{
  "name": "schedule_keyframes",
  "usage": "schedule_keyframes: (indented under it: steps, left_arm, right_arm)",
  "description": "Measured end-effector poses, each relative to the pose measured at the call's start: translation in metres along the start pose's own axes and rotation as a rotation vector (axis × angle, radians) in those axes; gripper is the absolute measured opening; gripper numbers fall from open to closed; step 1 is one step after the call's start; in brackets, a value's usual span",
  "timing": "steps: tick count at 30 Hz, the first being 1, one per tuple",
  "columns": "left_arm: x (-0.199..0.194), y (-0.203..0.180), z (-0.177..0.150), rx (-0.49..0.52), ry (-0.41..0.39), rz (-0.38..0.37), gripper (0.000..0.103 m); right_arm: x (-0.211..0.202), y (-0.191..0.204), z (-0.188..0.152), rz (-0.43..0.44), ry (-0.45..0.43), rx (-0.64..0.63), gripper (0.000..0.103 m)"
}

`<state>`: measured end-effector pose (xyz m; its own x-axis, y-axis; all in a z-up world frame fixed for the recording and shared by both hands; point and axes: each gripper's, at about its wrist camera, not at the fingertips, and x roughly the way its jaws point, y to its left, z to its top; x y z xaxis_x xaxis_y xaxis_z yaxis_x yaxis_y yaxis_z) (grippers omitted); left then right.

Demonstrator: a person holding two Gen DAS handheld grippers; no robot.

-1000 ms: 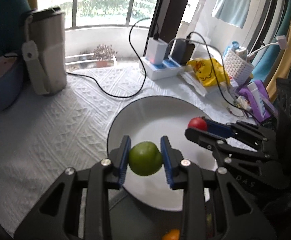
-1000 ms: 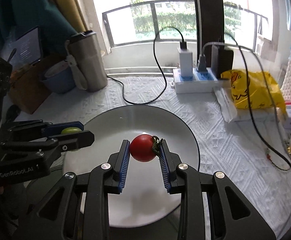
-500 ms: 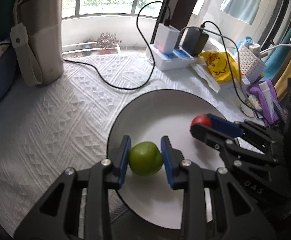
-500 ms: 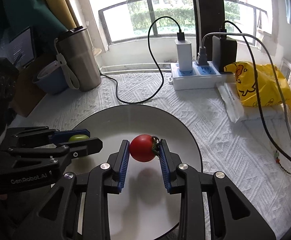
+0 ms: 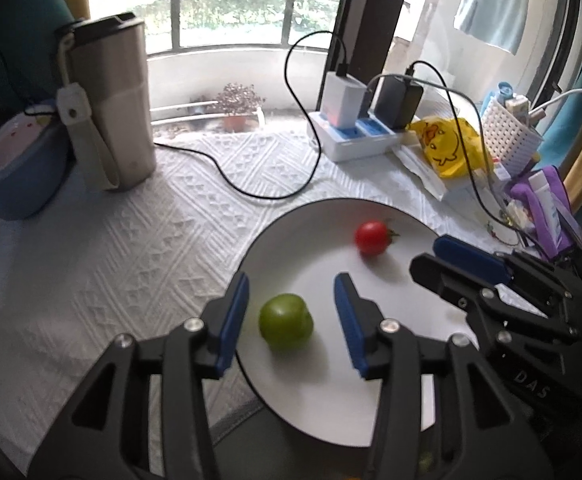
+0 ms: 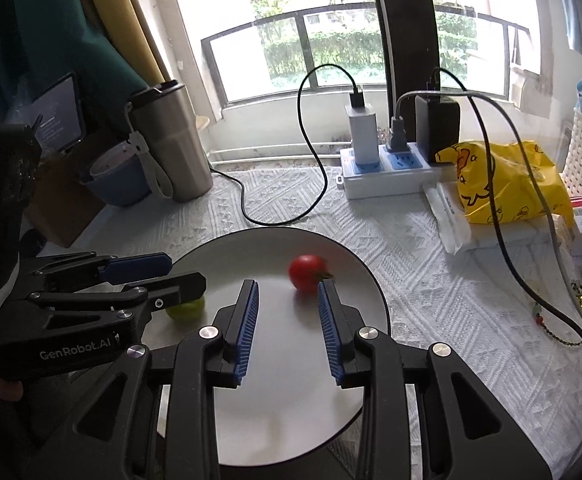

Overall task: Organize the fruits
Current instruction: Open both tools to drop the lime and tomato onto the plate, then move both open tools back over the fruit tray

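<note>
on the white plate (image 5: 371,412), leftmost: green plum (image 5: 285,321) now rests free, left claw (image 5: 291,312) opening, pads clear of it. cherry tomato (image 6: 307,273) also released further right; right claw (image 6: 287,322) opening, narrow gap, empty. both were gripped a second ago. judgement: both fruits placed; withdraw next.

In the right wrist view, the black left gripper's (image 6: 179,276) lower finger covers most of the small round green fruit (image 6: 187,311) — only a sliver shows. The round white plate's (image 5: 403,420) near rim is cut off behind gripper bodies in both views. Print on the white packets (image 6: 451,220) under the yellow plastic bag (image 6: 507,184) is too small to read.
</note>
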<state>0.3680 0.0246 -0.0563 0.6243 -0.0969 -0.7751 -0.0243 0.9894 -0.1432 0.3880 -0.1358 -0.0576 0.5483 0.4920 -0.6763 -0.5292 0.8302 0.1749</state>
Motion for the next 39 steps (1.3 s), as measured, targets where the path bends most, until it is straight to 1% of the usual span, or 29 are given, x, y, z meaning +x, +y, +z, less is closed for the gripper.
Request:
schedule_keyframes:
  steps: [7, 9, 11, 13, 19, 24, 27, 33, 39]
  left_arm:
    - [-0.021, -0.010, -0.006, -0.007, -0.033, 0.035, 0.048]
    - [-0.028, -0.012, -0.009, -0.010, -0.044, 0.047, 0.053]
    - [-0.035, -0.013, -0.012, -0.022, -0.056, 0.050, 0.068]
    - [-0.042, -0.014, -0.016, -0.033, -0.067, 0.055, 0.071]
    - [-0.063, -0.020, -0.030, -0.057, -0.107, 0.060, 0.072]
    - [-0.075, -0.029, -0.048, -0.055, -0.120, 0.063, 0.072]
    - [-0.080, -0.034, -0.060, -0.072, -0.128, 0.058, 0.072]
    - [-0.082, -0.048, -0.083, -0.093, -0.119, 0.053, 0.072]
    - [-0.081, -0.059, -0.103, -0.098, -0.096, 0.068, 0.072]
  right_arm:
    - [-0.012, 0.003, -0.002, 0.010, -0.013, 0.004, 0.033]
    - [-0.017, 0.004, -0.002, 0.014, -0.018, 0.004, 0.033]
    - [-0.022, 0.005, -0.002, 0.016, -0.025, 0.005, 0.033]
    - [-0.028, 0.006, -0.003, 0.020, -0.031, 0.001, 0.033]
    - [-0.047, 0.011, -0.011, 0.029, -0.040, -0.025, 0.034]
    - [-0.061, 0.013, -0.024, 0.040, -0.029, -0.047, 0.036]
    - [-0.067, 0.013, -0.032, 0.044, -0.023, -0.055, 0.037]
    - [-0.079, 0.009, -0.049, 0.053, -0.013, -0.062, 0.037]
    - [-0.088, 0.007, -0.062, 0.071, -0.005, -0.072, 0.037]
